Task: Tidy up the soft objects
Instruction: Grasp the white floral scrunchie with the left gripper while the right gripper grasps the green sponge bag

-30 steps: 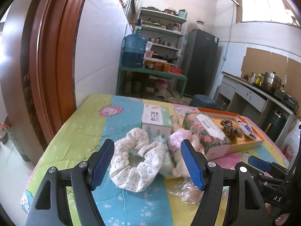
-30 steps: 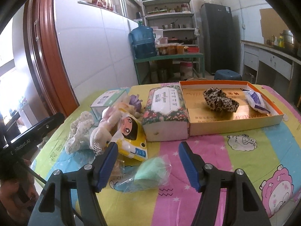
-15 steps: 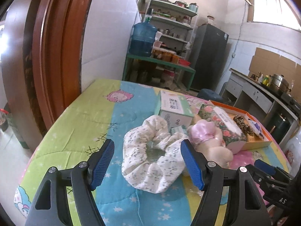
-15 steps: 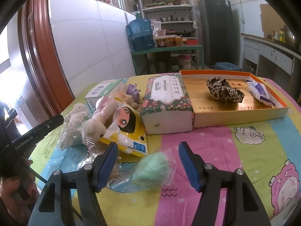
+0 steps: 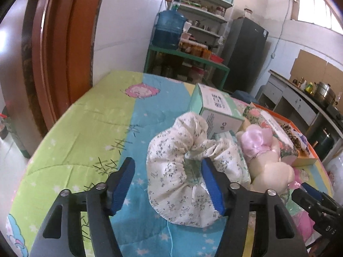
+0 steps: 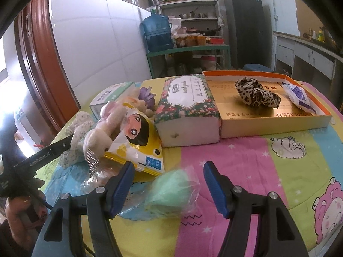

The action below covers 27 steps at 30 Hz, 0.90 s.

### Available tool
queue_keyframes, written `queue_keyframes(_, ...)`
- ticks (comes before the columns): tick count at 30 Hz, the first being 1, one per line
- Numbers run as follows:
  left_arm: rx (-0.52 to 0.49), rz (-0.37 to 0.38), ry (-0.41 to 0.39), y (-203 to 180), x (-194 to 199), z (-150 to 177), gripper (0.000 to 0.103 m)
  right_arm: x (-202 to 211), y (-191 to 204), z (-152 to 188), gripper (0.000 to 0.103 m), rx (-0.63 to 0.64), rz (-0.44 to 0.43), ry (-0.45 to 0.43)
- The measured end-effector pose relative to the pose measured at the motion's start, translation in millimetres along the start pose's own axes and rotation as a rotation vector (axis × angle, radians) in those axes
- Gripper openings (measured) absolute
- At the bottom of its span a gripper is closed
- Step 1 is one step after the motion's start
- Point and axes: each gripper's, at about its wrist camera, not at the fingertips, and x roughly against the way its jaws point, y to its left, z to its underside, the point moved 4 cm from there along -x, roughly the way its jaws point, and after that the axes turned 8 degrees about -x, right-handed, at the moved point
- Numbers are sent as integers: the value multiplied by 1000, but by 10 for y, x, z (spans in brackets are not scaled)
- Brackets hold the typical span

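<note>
cartoon bedsheet [image 5: 90, 115]. left gripper [image 5: 168, 184] jaws just closing, one pad inside white floral scrunchie [image 5: 171, 171], not pinching. right gripper [image 6: 168, 187] jaws wide, straddling bagged green sponge [image 6: 169, 190].

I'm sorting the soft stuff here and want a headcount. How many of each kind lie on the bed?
Scrunchies: 2, white floral, leopard
Plush toys: 2, cream, purple
Tissue packs: 2, floral, yellow
Bagged green sponge: 1
Total: 7
</note>
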Motion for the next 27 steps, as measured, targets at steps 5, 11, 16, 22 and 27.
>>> queue_keyframes(5, 8, 34, 22, 9, -73, 36, 36, -41, -2, 27, 67, -2, -10, 15)
queue_keyframes(11, 39, 43, 6, 67, -53, 64, 22, -92, -23, 85, 67, -8, -19, 41)
queue_keyframes(16, 41, 47, -2, 72, -51, 72, 20, -150, -25, 135, 64, -7, -31, 74)
queue_keyframes(22, 51, 52, -10, 120, -4, 112, 18, -200, -4, 195, 49, 34, -10, 87)
queue_keyframes(27, 40, 48, -26, 109, 38, 116, 18, -108, 4, 195, 46, 31, -25, 54)
